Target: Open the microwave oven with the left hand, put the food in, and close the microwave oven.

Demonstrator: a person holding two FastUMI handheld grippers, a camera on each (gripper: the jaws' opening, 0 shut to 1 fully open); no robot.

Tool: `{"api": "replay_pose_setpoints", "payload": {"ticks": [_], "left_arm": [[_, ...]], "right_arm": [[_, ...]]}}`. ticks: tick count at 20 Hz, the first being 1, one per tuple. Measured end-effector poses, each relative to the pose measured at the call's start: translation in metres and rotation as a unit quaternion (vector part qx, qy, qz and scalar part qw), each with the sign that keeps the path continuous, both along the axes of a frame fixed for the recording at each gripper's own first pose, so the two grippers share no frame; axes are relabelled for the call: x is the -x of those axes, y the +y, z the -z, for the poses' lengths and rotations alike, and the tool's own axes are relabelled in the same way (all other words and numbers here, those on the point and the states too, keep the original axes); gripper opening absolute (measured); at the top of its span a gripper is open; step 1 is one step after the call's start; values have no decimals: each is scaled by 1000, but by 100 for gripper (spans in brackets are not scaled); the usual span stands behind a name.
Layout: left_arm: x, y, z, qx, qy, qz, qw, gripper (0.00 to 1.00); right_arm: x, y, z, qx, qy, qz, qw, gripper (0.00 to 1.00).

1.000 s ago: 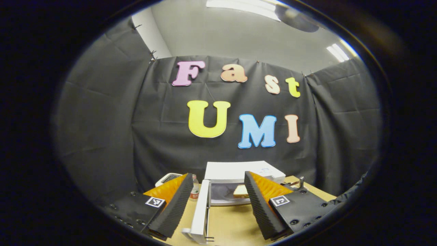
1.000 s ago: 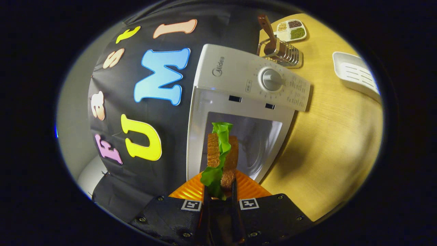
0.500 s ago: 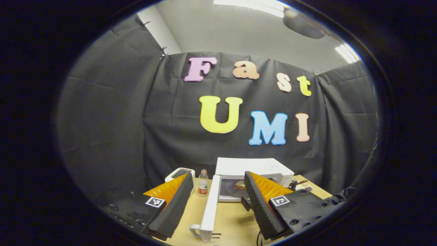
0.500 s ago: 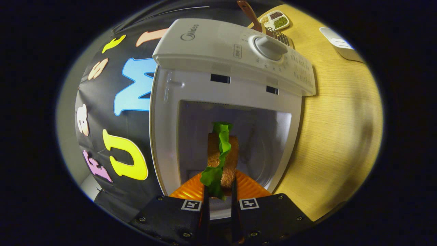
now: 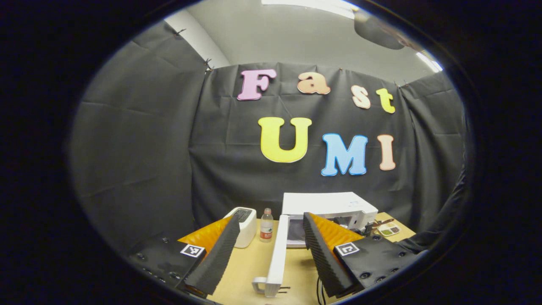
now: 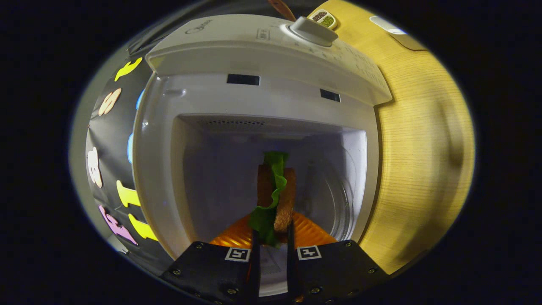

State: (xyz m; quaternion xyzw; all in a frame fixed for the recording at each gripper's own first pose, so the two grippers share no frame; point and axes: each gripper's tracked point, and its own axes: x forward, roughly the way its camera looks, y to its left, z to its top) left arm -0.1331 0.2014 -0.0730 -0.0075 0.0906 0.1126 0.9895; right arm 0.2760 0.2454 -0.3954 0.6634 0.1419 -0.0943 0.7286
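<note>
Left gripper view: left gripper [image 5: 267,254] above desk [image 5: 245,271] front edge, jaws wide apart, nothing between. Microwave oven [image 5: 328,212] at desk back edge, its door [image 5: 277,254] swung fully open toward camera. Bottle [image 5: 266,225] and white box [image 5: 244,224] to left of oven, small tray [image 5: 388,229] near desk right edge.

Right gripper view: right gripper [image 6: 271,250] pinching sandwich [image 6: 275,190] w/ lettuce, held at mouth of oven cavity [image 6: 220,169]. Step in hand prob. putting food in. Next: reach deeper, lower onto turntable, let go, pull out; then shut door w/ left. Wooden desk, black cloth walls around.
</note>
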Motion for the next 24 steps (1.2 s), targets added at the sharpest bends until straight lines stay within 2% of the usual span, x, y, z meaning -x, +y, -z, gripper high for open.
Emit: {"api": "replay_pose_setpoints", "payload": {"ticks": [2,3,4,7,9,10,11,12,14,20,22,24], "left_arm": [[-3,-1,6,3,8,4,1000,96],[-4,-3,6,3,10,7,1000,94],[-6,-5,5,-1,8,9,1000,96],[-10,-7,6,-2,8,16,1000,96],[-14,-9,8,1,10,20,1000,96],[-14,-10,7,3,8,23,1000,94],[-15,-11,8,5,7,26,1000,94],[-16,-12,7,6,6,28,1000,94],[-17,-14,3,9,-1,33,999,96],[-24,-27,1,17,-15,53,998,96],[-24,-33,2,20,-18,60,998,96],[-24,-37,2,16,-21,63,998,96]], "right_arm": [[-10,3,8,4,9,-3,1000,26],[-17,4,11,5,12,-5,1000,26],[-22,5,14,14,13,-10,1000,26],[-21,11,16,26,31,-11,999,26],[-15,15,29,18,56,-16,998,31],[-7,19,34,23,74,-33,996,44],[-7,19,30,32,70,-44,996,58],[-6,19,27,39,68,-51,996,80],[8,19,23,50,76,-62,994,94],[39,5,11,99,63,-123,985,96],[53,7,8,133,56,-175,974,96],[65,-1,1,174,42,-207,962,96]]}}
